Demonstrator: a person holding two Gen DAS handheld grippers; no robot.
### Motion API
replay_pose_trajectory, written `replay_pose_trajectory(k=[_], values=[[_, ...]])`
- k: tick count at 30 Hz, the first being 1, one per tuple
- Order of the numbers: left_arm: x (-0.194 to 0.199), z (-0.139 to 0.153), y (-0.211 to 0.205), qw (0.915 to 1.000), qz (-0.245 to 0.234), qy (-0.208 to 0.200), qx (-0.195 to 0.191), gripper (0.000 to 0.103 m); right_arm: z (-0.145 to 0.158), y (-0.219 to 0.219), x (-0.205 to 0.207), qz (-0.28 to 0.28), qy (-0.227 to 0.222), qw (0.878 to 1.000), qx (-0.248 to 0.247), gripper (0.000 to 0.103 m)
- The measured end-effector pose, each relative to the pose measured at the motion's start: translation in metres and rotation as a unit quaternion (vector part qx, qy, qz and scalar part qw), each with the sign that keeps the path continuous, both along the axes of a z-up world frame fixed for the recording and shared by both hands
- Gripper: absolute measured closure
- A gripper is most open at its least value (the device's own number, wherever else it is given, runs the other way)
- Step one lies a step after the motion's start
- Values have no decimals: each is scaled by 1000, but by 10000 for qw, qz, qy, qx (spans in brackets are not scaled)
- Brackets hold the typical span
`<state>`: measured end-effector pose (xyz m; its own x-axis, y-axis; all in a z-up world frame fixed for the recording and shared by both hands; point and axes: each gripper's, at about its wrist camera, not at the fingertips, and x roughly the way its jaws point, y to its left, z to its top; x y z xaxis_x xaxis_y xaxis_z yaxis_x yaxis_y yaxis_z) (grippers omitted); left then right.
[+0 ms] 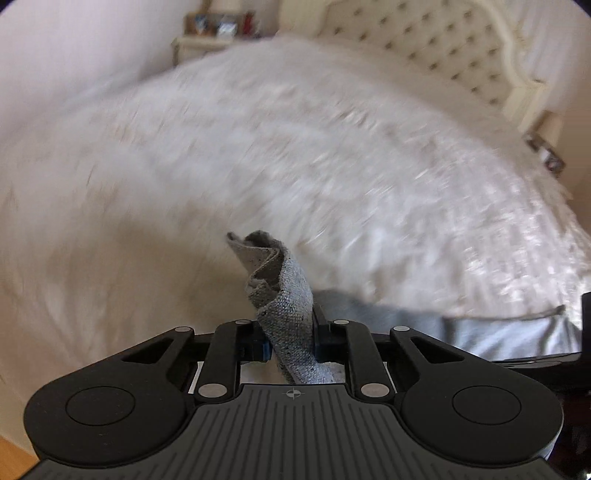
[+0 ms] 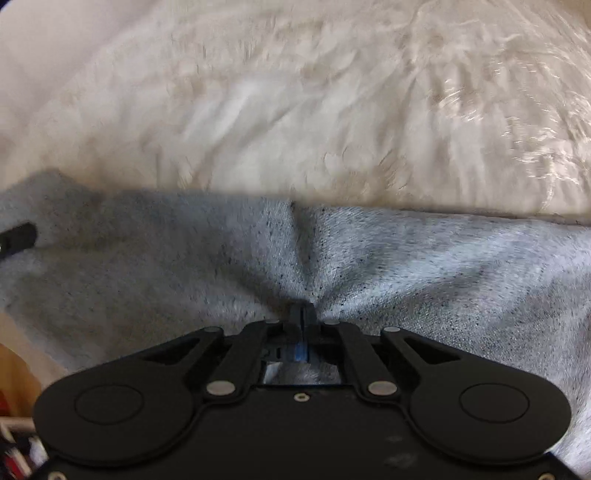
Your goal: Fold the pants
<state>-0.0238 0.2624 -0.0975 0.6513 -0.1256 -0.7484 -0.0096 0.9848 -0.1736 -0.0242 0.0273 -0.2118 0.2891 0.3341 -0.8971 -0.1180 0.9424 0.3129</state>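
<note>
Grey knit pants (image 2: 369,258) lie spread across the near edge of a bed. In the left wrist view my left gripper (image 1: 290,341) is shut on a bunched corner of the pants (image 1: 284,295), and that cloth stands up between the jaws, lifted off the bed. The rest of the garment trails to the lower right there. In the right wrist view my right gripper (image 2: 303,317) is shut on a pinch of the pants fabric, with creases fanning out from the fingertips. A black part of the other gripper (image 2: 16,236) shows at the left edge.
A white fluffy bedspread (image 1: 295,147) covers the bed, with a cream tufted headboard (image 1: 443,48) at the far right. A bedside shelf (image 1: 218,33) with small items stands at the back. Wooden floor (image 1: 11,458) shows at the lower left.
</note>
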Motion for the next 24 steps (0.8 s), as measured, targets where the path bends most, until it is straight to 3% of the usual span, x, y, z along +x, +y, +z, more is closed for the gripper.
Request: replay_pose_trajectory(k=[5,9,12,18,24], values=[[-14,44,-61,9957,-676,-602,190,87,22,-45,-14,-166,-207,9991,325,90],[-21,59,-132,9877,-1316,-842,-10,87,30,-95,-29,-466,-223,9978,404,90],[-23,45,-190,9802,-1832,-729,-187,86,29,-138,-39,-733,-111,9963,433,90],[-14,-15,-277,9709,-2366,251,-256,82,18,-213,-62,-965,108,9951,165,84],[-28,-6,-282,9639,-2623,207,-411,77,25,-248,-60,-980,-108,9949,197,69]])
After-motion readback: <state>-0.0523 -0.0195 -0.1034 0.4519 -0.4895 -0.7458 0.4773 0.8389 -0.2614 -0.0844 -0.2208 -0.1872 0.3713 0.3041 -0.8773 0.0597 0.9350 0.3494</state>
